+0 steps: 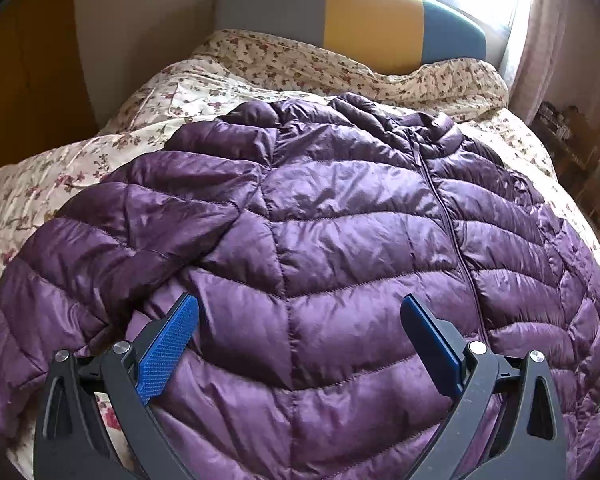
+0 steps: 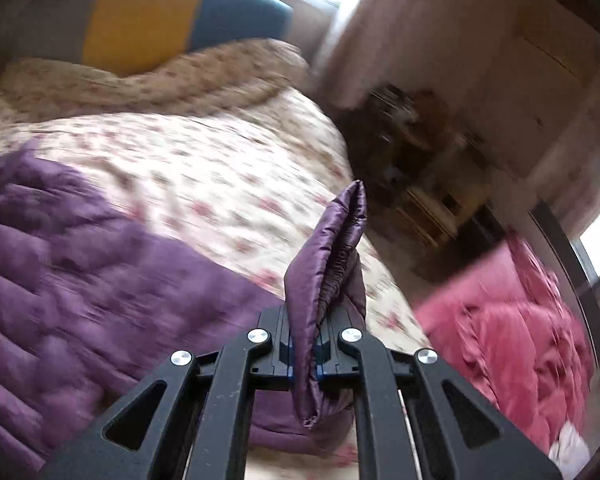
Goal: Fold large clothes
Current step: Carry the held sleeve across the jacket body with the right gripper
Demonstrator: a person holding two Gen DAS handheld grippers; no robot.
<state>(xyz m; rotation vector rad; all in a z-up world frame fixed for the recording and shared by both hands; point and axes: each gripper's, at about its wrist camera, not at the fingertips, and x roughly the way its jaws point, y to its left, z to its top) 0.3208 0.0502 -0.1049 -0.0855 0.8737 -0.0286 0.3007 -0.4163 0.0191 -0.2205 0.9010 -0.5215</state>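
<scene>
A purple quilted puffer jacket (image 1: 340,232) lies front up on the floral bedspread (image 1: 100,160), zipped, collar toward the headboard. Its left sleeve lies folded across the body. My left gripper (image 1: 300,328) is open, its blue pads hovering just above the jacket's lower front, holding nothing. My right gripper (image 2: 304,356) is shut on the jacket's sleeve cuff (image 2: 332,256), which sticks up between the jaws with its elastic edge showing. The jacket's body (image 2: 80,264) lies to the left in the blurred right wrist view.
A headboard (image 1: 360,16) in grey, yellow and blue stands at the far end by a bright window. A pink garment (image 2: 508,328) lies to the right of the bed. A cluttered shelf (image 2: 420,168) stands past the bed's right edge.
</scene>
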